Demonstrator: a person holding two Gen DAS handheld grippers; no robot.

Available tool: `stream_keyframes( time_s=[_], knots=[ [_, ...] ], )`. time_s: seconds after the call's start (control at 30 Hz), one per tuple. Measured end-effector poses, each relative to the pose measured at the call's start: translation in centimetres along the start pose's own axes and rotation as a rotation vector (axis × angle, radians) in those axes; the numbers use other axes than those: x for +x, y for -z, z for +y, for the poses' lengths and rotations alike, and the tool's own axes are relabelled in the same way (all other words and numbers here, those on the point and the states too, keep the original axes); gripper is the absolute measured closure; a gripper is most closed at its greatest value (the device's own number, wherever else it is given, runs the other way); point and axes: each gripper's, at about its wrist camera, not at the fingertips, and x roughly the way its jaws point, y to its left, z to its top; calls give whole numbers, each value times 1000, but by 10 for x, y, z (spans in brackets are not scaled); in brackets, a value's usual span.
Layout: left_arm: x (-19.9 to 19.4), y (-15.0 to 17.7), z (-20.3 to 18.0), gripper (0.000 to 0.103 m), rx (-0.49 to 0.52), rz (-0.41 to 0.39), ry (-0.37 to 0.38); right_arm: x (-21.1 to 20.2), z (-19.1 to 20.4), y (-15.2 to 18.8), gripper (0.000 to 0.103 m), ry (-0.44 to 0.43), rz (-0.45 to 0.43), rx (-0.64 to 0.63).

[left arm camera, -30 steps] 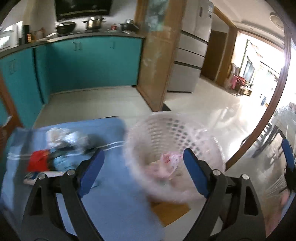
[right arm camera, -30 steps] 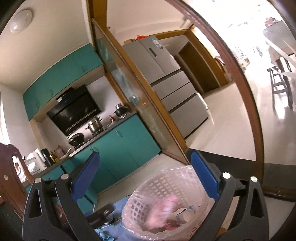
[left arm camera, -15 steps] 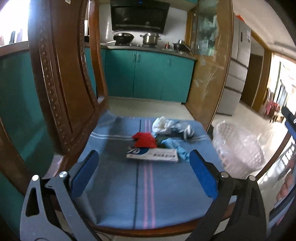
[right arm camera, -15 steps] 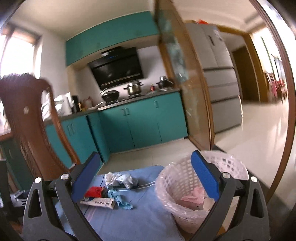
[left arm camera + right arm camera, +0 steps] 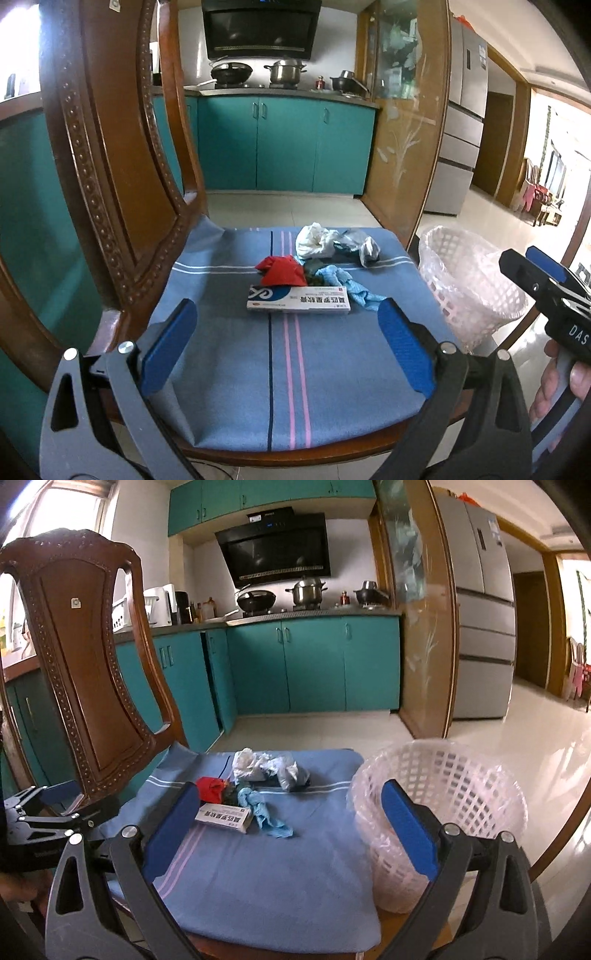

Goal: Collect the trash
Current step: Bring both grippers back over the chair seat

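Observation:
A pile of trash lies on a blue striped cushion (image 5: 236, 354): a white and blue box (image 5: 298, 303), a red wad (image 5: 282, 272), a light blue glove (image 5: 347, 286), white crumpled paper (image 5: 314, 242) and a grey wrapper (image 5: 364, 248). A white lattice basket (image 5: 469, 280) lined with clear plastic stands at the cushion's right edge. My left gripper (image 5: 286, 350) is open and empty, near the cushion's front, short of the box. My right gripper (image 5: 291, 827) is open and empty, between the pile (image 5: 255, 794) and the basket (image 5: 443, 805).
The cushion sits on a wooden chair with a tall carved back (image 5: 103, 155) on the left. Teal kitchen cabinets (image 5: 284, 147) stand behind, a wood-framed glass partition (image 5: 402, 122) and a fridge (image 5: 458, 122) to the right. Glossy tiled floor (image 5: 535, 731) spreads to the right.
Both views swung left from the basket to the cushion and the trash pile. The left gripper pulled back and now faces the box. Both grippers stayed open.

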Motion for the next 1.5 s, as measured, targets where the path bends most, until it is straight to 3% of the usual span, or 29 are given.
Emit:
stream_keyframes(
  time_s=[1.5],
  knots=[
    [17, 5, 1, 5, -5, 51, -5, 0, 2, 1, 6, -28, 31, -22]
  ],
)
